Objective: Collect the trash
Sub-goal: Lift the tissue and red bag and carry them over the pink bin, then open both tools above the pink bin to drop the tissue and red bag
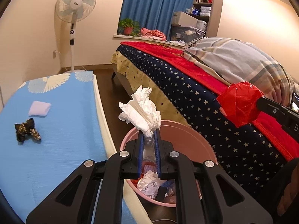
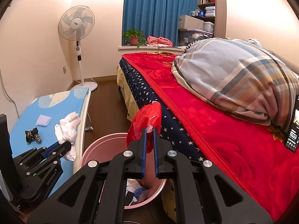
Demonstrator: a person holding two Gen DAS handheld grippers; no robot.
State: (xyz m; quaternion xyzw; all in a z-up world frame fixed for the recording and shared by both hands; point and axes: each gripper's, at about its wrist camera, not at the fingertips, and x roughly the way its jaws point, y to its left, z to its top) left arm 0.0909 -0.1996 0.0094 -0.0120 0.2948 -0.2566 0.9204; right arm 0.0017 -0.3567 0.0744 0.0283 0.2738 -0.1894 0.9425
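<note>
My left gripper is shut on a crumpled white plastic bag, held above the pink bin on the floor between the blue board and the bed. In the right wrist view the same left gripper shows at the left with the white bag. My right gripper is shut on a crumpled red plastic wrapper, which hangs over the pink bin. From the left wrist view the red wrapper appears at the right, in front of the bed. Paper and plastic scraps lie inside the bin.
A blue padded board on the left carries a folded lilac cloth and a dark patterned bow. The bed with a red blanket and a plaid pillow fills the right. A phone lies on the blanket. A standing fan stands at the far wall.
</note>
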